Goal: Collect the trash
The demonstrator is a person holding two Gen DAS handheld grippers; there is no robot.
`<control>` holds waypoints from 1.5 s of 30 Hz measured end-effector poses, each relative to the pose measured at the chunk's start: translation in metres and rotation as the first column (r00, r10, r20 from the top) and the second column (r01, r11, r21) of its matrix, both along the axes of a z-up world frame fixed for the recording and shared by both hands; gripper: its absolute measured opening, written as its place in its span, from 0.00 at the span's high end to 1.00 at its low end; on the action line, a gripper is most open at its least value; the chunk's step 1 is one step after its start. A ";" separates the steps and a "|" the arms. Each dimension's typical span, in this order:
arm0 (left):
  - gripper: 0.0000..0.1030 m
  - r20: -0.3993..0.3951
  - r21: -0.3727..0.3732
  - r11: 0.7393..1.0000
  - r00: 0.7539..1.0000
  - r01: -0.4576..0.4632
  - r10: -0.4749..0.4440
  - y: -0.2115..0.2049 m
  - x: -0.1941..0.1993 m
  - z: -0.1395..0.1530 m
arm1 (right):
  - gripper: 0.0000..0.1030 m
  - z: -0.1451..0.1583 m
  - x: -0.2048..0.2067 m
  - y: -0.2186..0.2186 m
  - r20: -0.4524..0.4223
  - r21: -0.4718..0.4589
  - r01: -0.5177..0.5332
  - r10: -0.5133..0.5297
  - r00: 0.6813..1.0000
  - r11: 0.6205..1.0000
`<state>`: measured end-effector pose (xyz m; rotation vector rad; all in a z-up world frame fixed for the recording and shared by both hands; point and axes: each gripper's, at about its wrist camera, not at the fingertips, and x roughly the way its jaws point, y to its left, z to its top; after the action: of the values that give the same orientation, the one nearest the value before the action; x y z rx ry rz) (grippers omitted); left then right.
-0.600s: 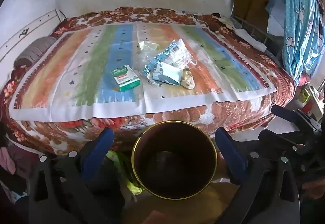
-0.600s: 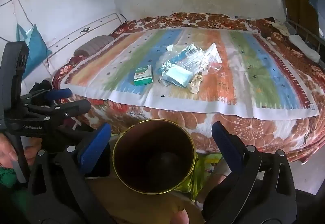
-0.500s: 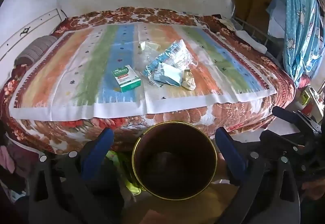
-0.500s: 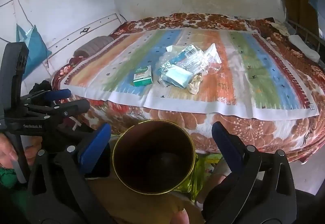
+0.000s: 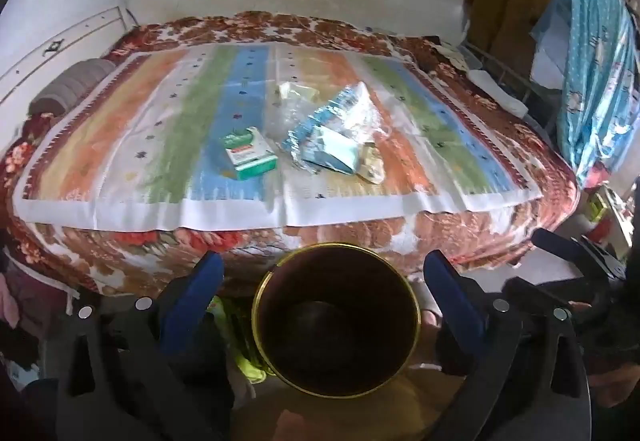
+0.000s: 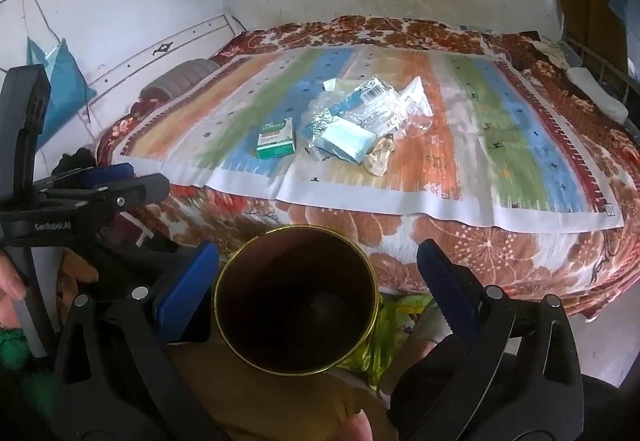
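A pile of trash lies mid-bed: a green and white box (image 5: pixel 250 154) (image 6: pixel 275 139), a pale blue packet (image 5: pixel 334 153) (image 6: pixel 344 140), a crinkled clear plastic wrapper (image 5: pixel 344 111) (image 6: pixel 370 103) and a small crumpled wrapper (image 5: pixel 372 167) (image 6: pixel 380 157). A dark bin with a gold rim (image 5: pixel 337 321) (image 6: pixel 296 301) stands in front of the bed, below both grippers. My left gripper (image 5: pixel 322 281) is open and empty, its blue pads either side of the bin. My right gripper (image 6: pixel 318 271) is open and empty too. The trash is well ahead of both.
The bed has a striped sheet (image 5: pixel 140 145) over a floral blanket (image 6: pixel 440 241). A grey rolled pillow (image 5: pixel 68 89) lies at its left. A blue curtain (image 5: pixel 592 61) hangs at right. The left gripper's body (image 6: pixel 60 201) shows at left in the right wrist view.
Both views have shifted slightly; the bed and trash sit a little closer. The grippers stay open and the bin has not moved.
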<state>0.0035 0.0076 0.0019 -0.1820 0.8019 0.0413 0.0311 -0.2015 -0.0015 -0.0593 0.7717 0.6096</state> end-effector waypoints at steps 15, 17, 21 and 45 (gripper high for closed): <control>0.05 -0.011 -0.020 0.999 0.999 0.041 -0.041 -0.003 -0.001 -0.003 | 0.08 0.000 -0.001 0.001 -0.002 -0.020 0.011 -0.011 1.000 1.000; 0.06 -0.014 -0.037 0.998 0.999 0.043 -0.043 -0.002 -0.001 -0.003 | 0.08 -0.001 -0.002 0.002 0.006 -0.033 0.015 -0.014 1.000 0.999; 0.06 -0.017 -0.032 0.999 0.999 0.037 -0.038 -0.002 0.000 -0.003 | 0.08 -0.002 -0.002 0.004 0.006 -0.039 0.007 -0.007 1.000 0.999; 0.06 0.023 -0.085 0.996 0.999 0.040 -0.039 0.001 -0.004 0.002 | 0.09 -0.003 0.000 0.002 -0.042 -0.006 -0.016 0.015 0.999 1.000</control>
<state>-0.0006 0.0085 0.0037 -0.2471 0.7865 -0.0322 0.0311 -0.1994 -0.0041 -0.0590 0.8145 0.6245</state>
